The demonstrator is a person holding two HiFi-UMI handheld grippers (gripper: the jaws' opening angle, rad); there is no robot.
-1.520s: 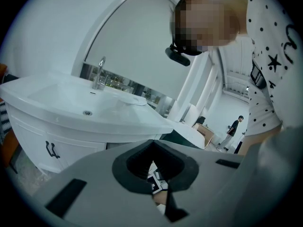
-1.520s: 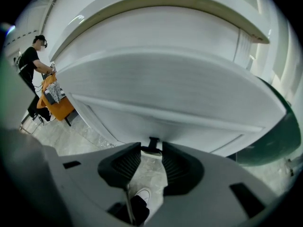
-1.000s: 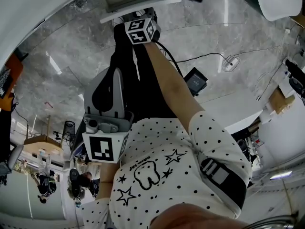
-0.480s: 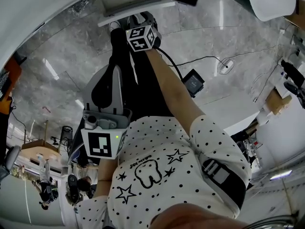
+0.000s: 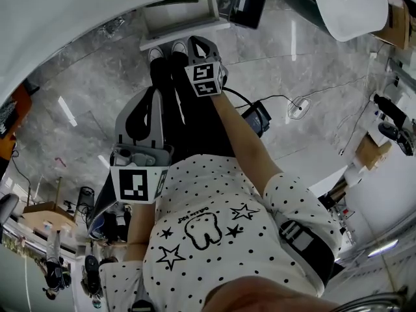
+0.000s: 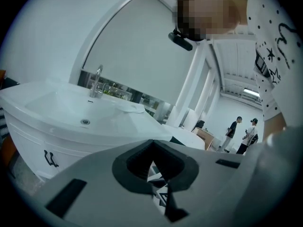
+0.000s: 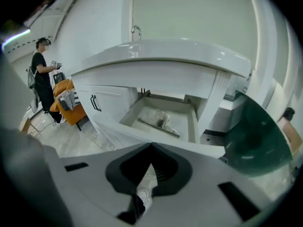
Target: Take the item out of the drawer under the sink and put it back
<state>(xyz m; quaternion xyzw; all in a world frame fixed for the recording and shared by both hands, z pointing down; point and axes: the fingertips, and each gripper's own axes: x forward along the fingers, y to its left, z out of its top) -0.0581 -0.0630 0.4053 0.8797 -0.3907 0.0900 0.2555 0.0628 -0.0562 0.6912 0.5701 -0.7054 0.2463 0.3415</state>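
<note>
Quick update on the drawer job. Drawer (image 7: 191, 126) under the sink (image 7: 161, 56) pulled open, item (image 7: 162, 119) sitting inside on the drawer floor (clear, glassy-looking, too small to name for sure). Parked right by a long strip (image 7: 158, 127) lying slantwise across the drawer floor.

As for the right tongs (image 7: 151, 145): just been closing, now pinched fully together with nothing between them, only a shoe (image 7: 142, 196) peeking through the gap lower down. Same story for the left tongs (image 6: 152, 142): pinched together, empty, held back near the polka-dot shirt (image 5: 214, 239) and aimed at the sink from off to one side.

Now the bit that matters. Item straight ahead of the right tongs and lower down, well apart, deeper in than the drawer's front rim. Long axis of the item? Can't tell from here, honestly. Right side clearly the nearer one, facing into the drawer, with the left nowhere close.

Guessing a grab would need opening up first, then reaching forward and down over the drawer front. Could equally be the put-back half done and dusted, going by item in, tongs empty, drawer open (no way to call that from this alone).
</note>
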